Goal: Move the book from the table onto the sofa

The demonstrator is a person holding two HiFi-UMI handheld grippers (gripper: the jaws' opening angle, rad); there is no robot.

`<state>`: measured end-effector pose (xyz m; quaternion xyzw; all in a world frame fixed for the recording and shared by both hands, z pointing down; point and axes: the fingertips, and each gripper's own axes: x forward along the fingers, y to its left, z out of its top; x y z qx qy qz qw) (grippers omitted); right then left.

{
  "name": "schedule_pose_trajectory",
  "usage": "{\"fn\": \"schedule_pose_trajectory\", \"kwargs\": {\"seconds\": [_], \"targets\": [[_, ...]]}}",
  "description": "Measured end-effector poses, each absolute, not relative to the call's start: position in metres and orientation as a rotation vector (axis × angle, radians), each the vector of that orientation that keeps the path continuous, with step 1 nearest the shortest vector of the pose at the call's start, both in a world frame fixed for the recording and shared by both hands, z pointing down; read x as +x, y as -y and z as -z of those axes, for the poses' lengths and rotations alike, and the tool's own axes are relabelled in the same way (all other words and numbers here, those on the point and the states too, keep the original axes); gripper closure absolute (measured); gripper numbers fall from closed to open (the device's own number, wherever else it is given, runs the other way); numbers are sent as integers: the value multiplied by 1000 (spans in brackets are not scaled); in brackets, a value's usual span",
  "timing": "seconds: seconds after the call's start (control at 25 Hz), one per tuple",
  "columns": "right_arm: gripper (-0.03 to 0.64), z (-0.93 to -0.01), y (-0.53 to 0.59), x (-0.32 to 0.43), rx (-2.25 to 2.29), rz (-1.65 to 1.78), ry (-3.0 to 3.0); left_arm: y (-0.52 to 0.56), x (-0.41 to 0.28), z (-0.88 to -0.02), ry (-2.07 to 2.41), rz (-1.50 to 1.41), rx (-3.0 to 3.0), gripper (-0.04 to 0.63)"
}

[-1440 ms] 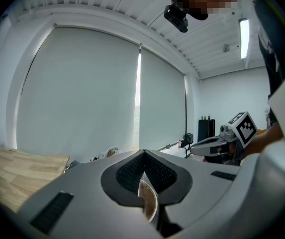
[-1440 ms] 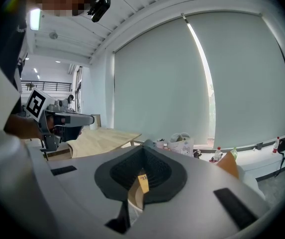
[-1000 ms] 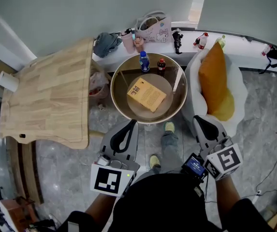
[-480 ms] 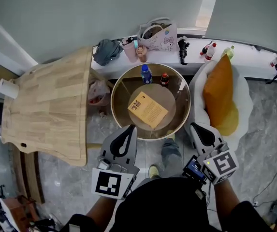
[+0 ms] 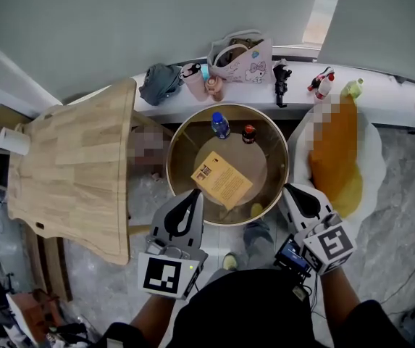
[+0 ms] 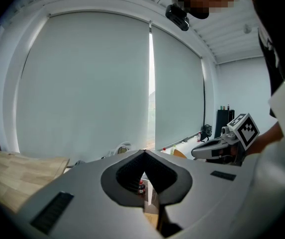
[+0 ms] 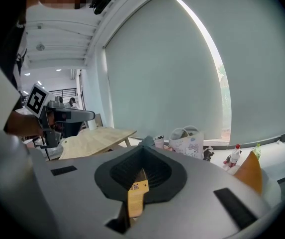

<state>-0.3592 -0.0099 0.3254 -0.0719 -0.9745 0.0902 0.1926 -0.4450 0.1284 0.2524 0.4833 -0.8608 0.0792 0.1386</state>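
We've got both grippers low on the near side of the book (image 5: 221,180), neither touching it. The left gripper (image 5: 195,194) sits just near-left of the book, jaws pressed together w/ nothing between them. The right gripper (image 5: 292,191) is near-right of the book and a bit further off, jaws likewise closed & empty. In the right gripper view a yellow strip w/ a barcode shows through the notch behind the jaws; we take that for the book seen beyond them, not something held, though that view is tight.

The book lies flat, cover up, turned corner-on to us, about mid-way on the round table (image 5: 282,149). Beyond the book stand a blue bottle (image 5: 220,125) and a small red-capped bottle (image 5: 248,133). The sofa (image 5: 370,140), w/ an orange cushion (image 5: 334,172) on it, is to the book's right, just beside the table rim.

What could go wrong, as we judge it:
- Jaws need opening first; coming in closed we'd only shove the book.
- The book is thin & flat on what looks like a slick top, so a shallow approach may skate it toward the bottles and tip them.
- Pinching one edge only may let the pages fan or the book droop and slip on the way across to the sofa.
- A low swing to the right could clip the table rim.
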Motion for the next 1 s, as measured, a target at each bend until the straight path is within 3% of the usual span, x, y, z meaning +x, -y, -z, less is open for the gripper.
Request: {"fn": "schedule_pose_trajectory", "kwargs": {"seconds": [0.52, 1.0], "targets": [[607, -330, 63, -413, -251, -392, 2718, -73, -482, -263, 2453, -305, 1362, 592], [607, -360, 41, -450, -180, -469, 2628, -95, -526, -310, 2361, -320, 1374, 592]]}}
